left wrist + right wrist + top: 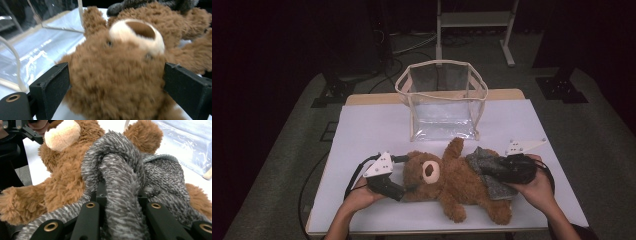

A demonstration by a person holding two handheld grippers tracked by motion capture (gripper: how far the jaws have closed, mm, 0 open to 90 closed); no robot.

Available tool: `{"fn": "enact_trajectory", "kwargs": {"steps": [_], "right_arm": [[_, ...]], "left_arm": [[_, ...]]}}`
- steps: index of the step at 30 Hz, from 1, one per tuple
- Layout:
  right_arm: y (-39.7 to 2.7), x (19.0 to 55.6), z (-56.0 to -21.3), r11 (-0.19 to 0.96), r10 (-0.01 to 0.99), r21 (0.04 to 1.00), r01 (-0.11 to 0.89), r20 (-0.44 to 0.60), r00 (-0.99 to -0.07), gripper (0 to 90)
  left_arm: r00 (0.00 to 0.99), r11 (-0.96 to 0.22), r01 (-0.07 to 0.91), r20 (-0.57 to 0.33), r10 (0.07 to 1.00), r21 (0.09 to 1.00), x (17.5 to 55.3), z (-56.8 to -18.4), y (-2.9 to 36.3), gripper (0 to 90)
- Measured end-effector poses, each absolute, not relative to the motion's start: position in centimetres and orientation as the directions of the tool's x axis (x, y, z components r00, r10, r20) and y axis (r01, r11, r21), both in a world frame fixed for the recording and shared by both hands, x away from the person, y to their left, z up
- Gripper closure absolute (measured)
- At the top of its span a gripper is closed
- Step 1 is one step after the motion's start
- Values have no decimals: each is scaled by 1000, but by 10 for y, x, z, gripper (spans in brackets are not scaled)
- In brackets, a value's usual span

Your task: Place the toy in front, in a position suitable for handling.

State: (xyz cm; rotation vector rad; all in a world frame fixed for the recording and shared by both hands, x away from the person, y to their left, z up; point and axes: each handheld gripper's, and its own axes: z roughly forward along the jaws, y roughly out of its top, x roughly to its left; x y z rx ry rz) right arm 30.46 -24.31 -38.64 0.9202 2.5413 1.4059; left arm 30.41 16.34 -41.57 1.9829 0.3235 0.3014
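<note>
A brown teddy bear (pixel 452 186) lies on its back on the white table (pixel 372 130), head to the left. Its head (pixel 135 32) sits between the jaws of my left gripper (pixel 410 174) (pixel 116 82), and the fur presses against both of them. A grey knitted garment (pixel 477 160) (pixel 162 177) is bunched over the bear's lower body. My right gripper (pixel 488 171) (pixel 120 195) is shut on a thick fold of that garment, just above the bear's belly (pixel 62 177). The left gripper's black frame (pixel 22 132) appears beyond the bear's muzzle.
A clear plastic bag (pixel 442 100) (pixel 37 45) (pixel 185 142) with cream trim stands open just behind the bear, at the table's far middle. A white metal stand (pixel 472 20) is on the floor beyond the table. Cables trail off the table's left edge.
</note>
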Motion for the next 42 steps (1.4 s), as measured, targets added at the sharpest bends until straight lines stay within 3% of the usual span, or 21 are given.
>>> {"fn": "enact_trajectory", "kwargs": {"steps": [3, 8, 22, 30, 37, 42], "right_arm": [[-246, 305, -387, 391, 551, 795, 464, 202, -810, 731], [-249, 307, -387, 394, 567, 793, 465, 189, -802, 726], [-252, 314, -374, 380, 605, 803, 459, 159, -780, 749], [-229, 282, -361, 427, 538, 818, 385, 113, -835, 749], [-261, 245, -378, 410, 614, 793, 451, 126, -779, 751], [-267, 237, -397, 378, 633, 782, 495, 172, -755, 754]], "left_arm": [[946, -427, 93, 53, 319, 899, 305, -422, 157, 162], [939, -389, 144, -1, 344, 910, 309, -425, 144, 161], [933, -441, 100, 70, 353, 892, 316, -419, 93, 153], [935, -475, 89, 91, 343, 875, 320, -415, 102, 129], [932, -451, 86, 88, 352, 889, 328, -404, 112, 140], [953, -485, 91, 65, 297, 870, 327, -411, 106, 192]]}}
